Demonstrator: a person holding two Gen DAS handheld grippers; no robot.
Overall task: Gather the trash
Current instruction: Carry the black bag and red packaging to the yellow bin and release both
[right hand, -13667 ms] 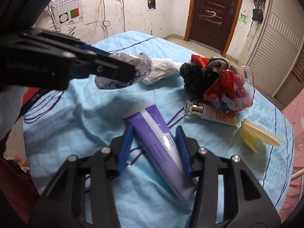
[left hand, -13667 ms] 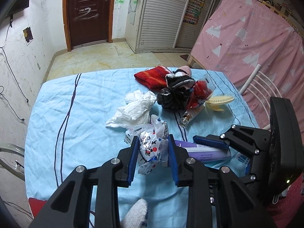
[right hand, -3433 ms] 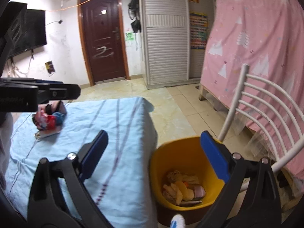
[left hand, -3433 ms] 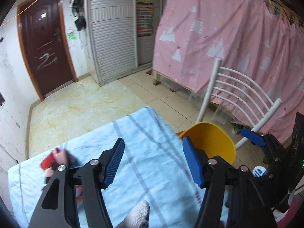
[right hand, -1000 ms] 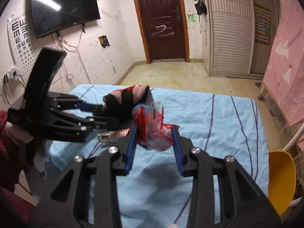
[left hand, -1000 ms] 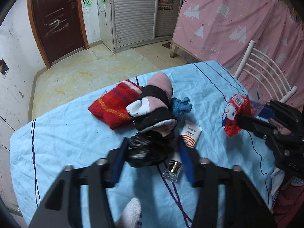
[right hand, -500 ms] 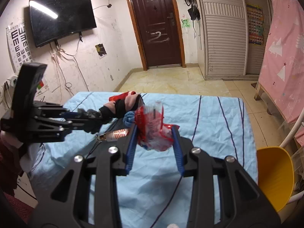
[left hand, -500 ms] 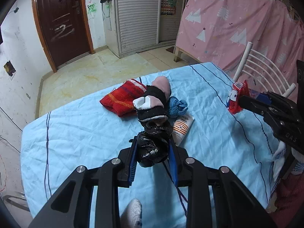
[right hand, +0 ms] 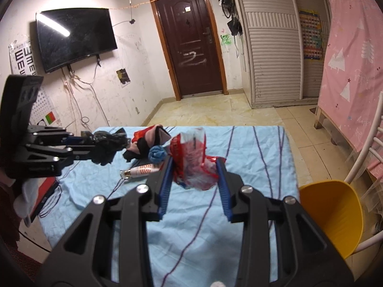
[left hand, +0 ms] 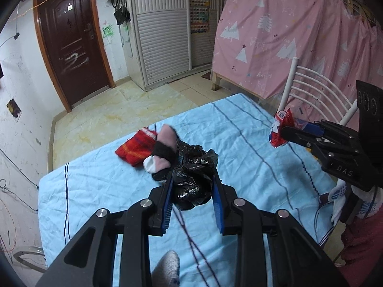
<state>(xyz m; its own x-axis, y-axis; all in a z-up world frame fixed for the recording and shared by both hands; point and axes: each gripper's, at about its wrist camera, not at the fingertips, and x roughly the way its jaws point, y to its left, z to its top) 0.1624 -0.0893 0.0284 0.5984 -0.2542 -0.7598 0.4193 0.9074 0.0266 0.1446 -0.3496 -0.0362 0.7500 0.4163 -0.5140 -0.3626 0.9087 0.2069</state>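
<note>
Here, a crumpled, glossy black bag (left hand: 191, 181) and red-and-white wrapper (right hand: 194, 165).

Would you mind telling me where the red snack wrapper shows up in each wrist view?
Left wrist view: red snack wrapper at right, clamped in the right gripper, in front of the white chair.
Right wrist view: wrapper at centre, between the blue pads.
Shared landmark: the dark brown door.

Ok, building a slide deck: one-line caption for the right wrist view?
Right tool shut on a crumpled red-and-white plastic wrapper above the blue striped tablecloth, yellow plastic bin nearby.
</note>
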